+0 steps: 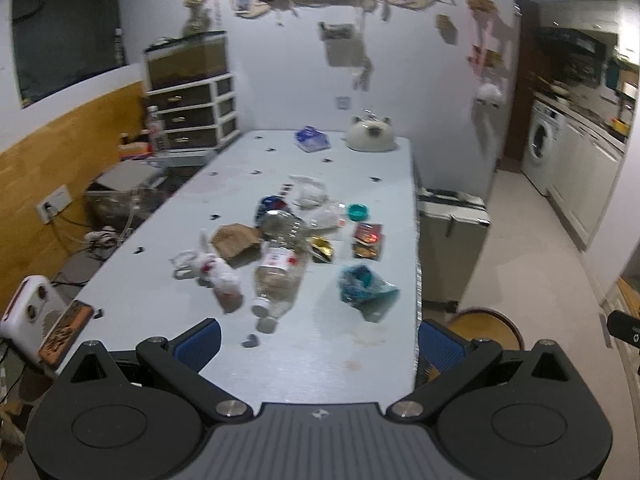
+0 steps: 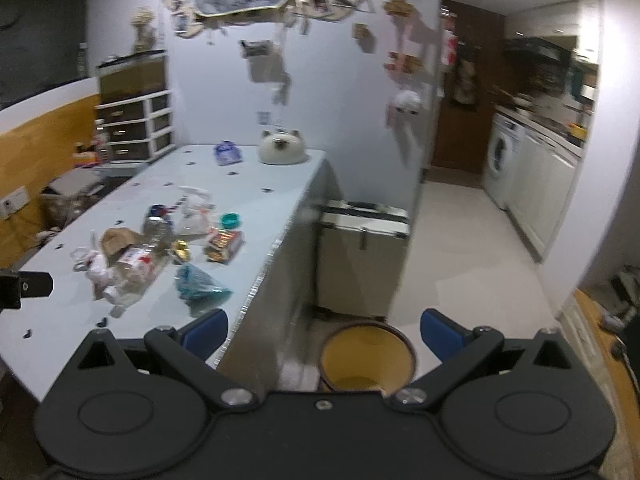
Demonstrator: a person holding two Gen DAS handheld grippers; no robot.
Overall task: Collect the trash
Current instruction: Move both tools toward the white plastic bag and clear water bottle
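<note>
Trash, with a clear plastic bottle (image 1: 280,268), lies on the pale surface (image 1: 340,352) well beyond both tongs, left (image 1: 318,340) and right (image 2: 324,332), both wide open and empty.

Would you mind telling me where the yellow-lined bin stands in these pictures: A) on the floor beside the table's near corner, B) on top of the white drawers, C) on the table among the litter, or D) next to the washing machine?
A: the bin sits on the floor just off the table edge, below the open right tool.
</note>
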